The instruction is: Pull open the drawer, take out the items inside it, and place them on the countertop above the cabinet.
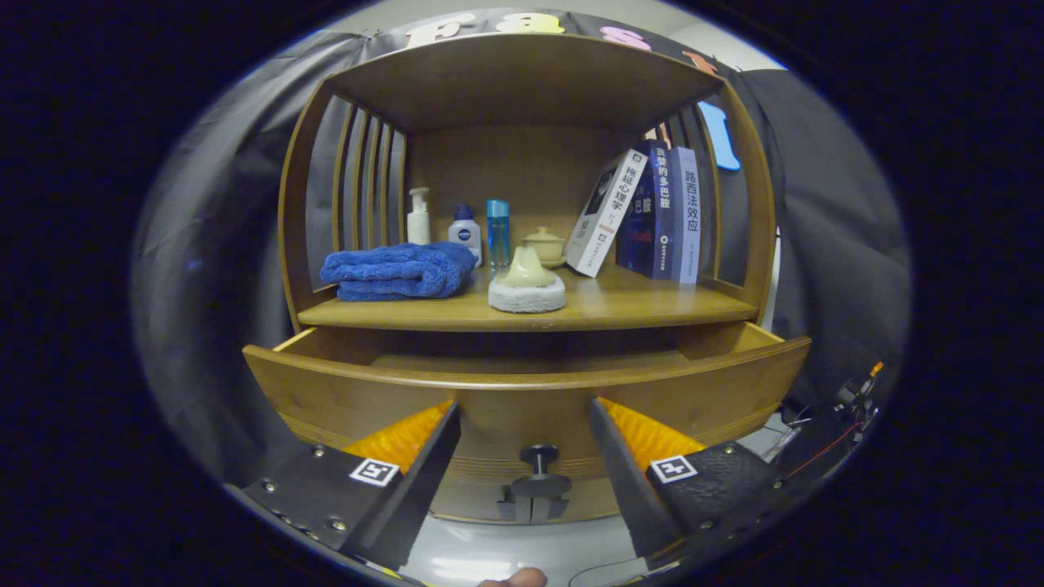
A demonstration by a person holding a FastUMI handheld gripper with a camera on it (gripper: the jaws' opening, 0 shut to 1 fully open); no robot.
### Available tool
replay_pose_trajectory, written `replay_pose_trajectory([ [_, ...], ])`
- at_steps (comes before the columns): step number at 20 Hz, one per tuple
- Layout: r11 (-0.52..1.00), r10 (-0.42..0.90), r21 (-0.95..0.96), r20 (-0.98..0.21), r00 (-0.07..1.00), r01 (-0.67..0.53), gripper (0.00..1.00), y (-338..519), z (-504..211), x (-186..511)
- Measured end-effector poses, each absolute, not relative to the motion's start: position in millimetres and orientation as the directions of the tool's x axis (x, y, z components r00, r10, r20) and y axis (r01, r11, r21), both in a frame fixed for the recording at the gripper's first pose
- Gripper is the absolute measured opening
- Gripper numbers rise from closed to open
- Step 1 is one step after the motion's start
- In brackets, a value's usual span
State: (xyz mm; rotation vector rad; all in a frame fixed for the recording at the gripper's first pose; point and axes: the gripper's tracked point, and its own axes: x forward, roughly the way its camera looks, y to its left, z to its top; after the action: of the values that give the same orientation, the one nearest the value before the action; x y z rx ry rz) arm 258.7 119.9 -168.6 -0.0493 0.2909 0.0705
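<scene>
The wooden cabinet's drawer [522,391] is pulled out toward me, its curved front panel just ahead of my fingers. Its dark round knob [539,458] sits low between the fingers, untouched. My gripper [526,412] is open, fingers spread wide on either side of the knob, holding nothing. The drawer's inside is hidden behind its front panel. On the countertop [636,306] above the drawer lie a folded blue towel [400,273] and a cream-handled scrubbing pad [527,287].
At the back of the countertop stand a white pump bottle [418,217], a small white bottle with a blue cap [465,231], a blue tube [497,234] and a lidded cream pot [544,244]. Three books [652,214] lean at the right. Cables and a clamp [848,403] sit right of the cabinet.
</scene>
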Motion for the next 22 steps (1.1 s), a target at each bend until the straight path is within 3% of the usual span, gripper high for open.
replay_pose_trajectory([
  [22,0.997,0.067,-0.019,-0.293,0.954,-0.076,0.96,125,-176,331],
])
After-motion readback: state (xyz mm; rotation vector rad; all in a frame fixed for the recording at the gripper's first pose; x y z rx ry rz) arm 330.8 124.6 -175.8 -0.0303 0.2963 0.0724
